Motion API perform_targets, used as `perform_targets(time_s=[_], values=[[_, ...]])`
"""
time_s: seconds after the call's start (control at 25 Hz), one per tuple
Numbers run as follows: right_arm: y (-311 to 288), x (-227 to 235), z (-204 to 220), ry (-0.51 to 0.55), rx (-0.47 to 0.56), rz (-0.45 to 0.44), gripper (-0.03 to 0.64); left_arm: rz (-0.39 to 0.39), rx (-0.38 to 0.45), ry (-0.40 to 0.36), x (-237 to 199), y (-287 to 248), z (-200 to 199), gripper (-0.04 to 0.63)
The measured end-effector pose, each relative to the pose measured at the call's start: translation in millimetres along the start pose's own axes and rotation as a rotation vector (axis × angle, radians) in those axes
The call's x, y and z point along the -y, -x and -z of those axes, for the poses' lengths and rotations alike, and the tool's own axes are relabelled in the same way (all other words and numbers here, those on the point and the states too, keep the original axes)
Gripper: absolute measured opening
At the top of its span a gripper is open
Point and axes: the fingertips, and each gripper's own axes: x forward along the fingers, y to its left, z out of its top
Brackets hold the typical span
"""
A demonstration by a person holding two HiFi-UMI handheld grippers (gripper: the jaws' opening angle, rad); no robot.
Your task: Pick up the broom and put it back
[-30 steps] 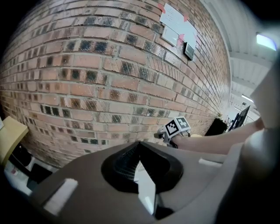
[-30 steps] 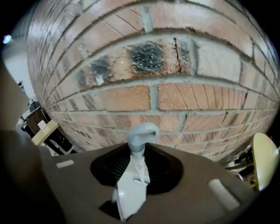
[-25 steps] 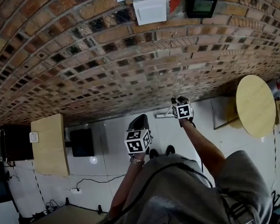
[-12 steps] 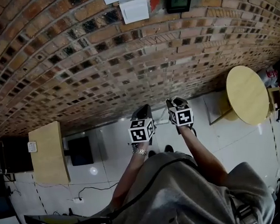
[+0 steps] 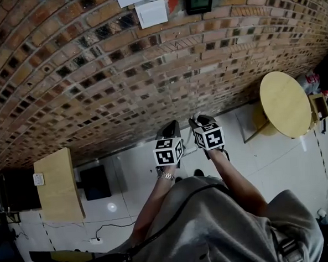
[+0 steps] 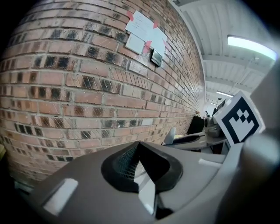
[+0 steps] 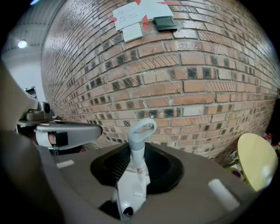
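Right gripper view: my right gripper (image 7: 136,168) pinches the pale grey plastic broom handle (image 7: 140,140), loop end at 12 o'clock facing the red brick wall (image 7: 197,87), likely for parking it there; left gripper (image 6: 139,169) pressed together, empty

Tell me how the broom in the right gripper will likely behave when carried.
The broom handle looks like rigid, smooth plastic, so it probably stays stiff but may slip or pivot in the right gripper. Held near its looped end, the unseen head may swing.
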Motion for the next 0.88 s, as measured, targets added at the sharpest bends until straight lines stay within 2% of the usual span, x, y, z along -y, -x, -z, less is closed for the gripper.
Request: perform_targets(time_s=[0.52,0.88], values=[[-0.3,-2.0,3.0,0.021,-0.015,0.01,0.095,-0.007,-0.008,0.027,-5.6,9.4,3.3,-0.029],[-38.6,25.9,7.0,0.012,-0.058,0.02,0.094,-0.042,-0.005,0.038,-15.0,19.2,4.3,-0.029]])
